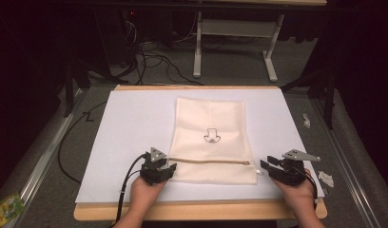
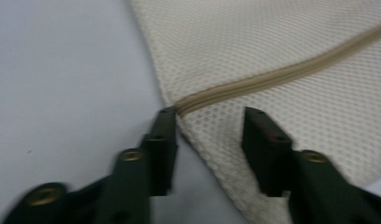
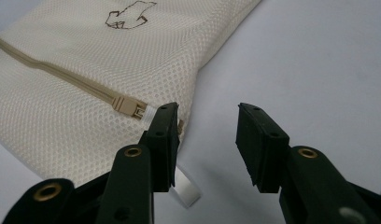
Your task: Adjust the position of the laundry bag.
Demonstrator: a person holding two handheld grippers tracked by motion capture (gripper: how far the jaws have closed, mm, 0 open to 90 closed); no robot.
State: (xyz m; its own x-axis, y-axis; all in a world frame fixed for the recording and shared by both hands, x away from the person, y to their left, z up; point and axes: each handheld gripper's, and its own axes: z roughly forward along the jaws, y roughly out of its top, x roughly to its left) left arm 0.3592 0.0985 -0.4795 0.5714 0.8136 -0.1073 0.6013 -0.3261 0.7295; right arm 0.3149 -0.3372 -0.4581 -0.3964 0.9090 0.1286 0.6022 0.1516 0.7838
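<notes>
high: I see cream mesh bag (image 1: 212, 137) flat mid white sheet (image 1: 130, 128), left gripper (image 1: 160, 168) at zipper's (image 1: 208, 161) left end, right gripper (image 1: 270, 167) by its right end | left gripper view: my jaws spread, straddling bag edge | right gripper view: jaws spread, zipper pull (image 3: 132, 109) at left jaw

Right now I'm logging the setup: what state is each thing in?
Mesh bag: lying flat on the white sheet.
Zipper: closed, slider at the bag's right end.
Left hand-held gripper: open, at the zipper's left end.
Right hand-held gripper: open, beside the slider.
</notes>
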